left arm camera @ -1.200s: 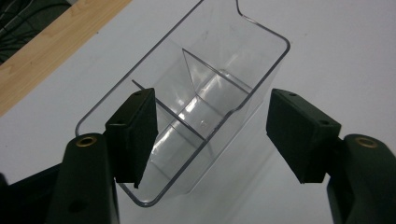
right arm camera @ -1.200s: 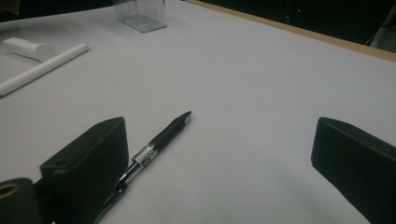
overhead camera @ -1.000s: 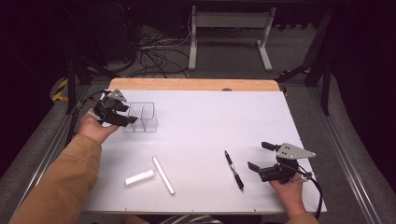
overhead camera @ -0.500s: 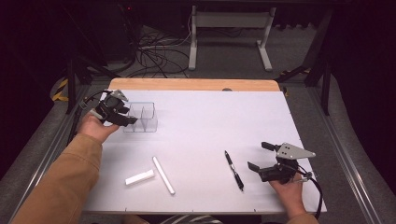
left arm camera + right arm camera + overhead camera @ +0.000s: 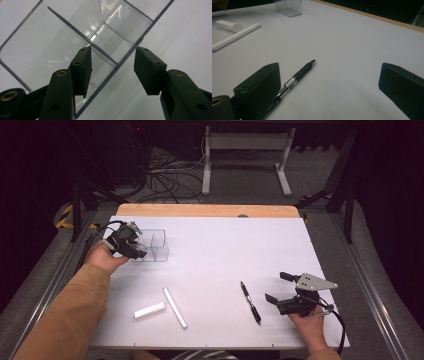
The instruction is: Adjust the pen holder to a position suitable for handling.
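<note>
So, current state:
Organizer: clear plastic divided box, thin see-through walls, inner partitions splitting it into compartments; nothing visible inside.
Location: far-left part of the white table, upright, well apart from everything else.
Left gripper: at the box's left end; in the left gripper view its jaws straddle an outer wall, one pad inside a compartment, one outside.
Left jaws: have just been closing with the wall between them; gap on both sides, pads not pressing yet.
Right gripper: resting at the near-right, jaws spread wide with nothing between them, black pen just beside its left jaw.
Other items: white stick and short white block near front edge, close together.
Hard to read: compartment count uncertain, since transparent walls and glare blur the partitions; box corners are cut off in the left gripper view; pen's rear end hidden behind the jaw in the right gripper view.
</note>
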The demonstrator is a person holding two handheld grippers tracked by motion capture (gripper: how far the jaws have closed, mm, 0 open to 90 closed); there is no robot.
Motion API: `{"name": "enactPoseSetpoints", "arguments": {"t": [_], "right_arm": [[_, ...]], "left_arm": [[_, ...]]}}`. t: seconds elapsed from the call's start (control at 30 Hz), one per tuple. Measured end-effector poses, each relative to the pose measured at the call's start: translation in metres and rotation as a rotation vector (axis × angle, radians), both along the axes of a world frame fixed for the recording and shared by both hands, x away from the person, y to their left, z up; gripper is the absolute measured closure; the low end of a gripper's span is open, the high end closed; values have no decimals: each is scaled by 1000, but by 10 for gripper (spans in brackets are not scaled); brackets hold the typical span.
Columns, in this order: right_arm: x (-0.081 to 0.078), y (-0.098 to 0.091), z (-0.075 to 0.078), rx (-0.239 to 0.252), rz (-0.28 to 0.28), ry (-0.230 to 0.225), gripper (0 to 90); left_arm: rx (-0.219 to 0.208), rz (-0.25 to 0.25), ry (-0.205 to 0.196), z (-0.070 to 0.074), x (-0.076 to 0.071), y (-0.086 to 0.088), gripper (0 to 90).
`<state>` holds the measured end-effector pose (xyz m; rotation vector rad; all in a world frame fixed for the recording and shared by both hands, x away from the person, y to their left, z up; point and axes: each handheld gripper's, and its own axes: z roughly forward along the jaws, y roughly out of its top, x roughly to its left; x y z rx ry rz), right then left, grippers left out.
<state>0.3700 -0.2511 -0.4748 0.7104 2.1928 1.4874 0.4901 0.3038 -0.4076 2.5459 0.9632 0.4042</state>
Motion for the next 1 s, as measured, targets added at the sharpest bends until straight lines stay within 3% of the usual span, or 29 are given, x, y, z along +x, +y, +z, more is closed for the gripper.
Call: {"name": "enactPoseSetpoints", "arguments": {"t": [0.27,0.43,0.67,0.77,0.9,1.0], "right_arm": [[0,0,0,-1,2,1,45],[0,0,0,-2,-1,-1,46],[0,0,0,-5,0,2,47],[0,1,0,-5,2,2,47],[0,1,0,-5,4,1,47],[0,1,0,-4,3,3,47]], "left_arm": [[25,-15,-2,2,-3,0,543],[80,-56,-12,4,-10,0,612],[100,-101,-2,7,-15,1,693],[86,-174,13,13,-20,0,771],[77,-227,30,16,-25,-9,854],[78,-272,14,21,-30,-18,872]]}}
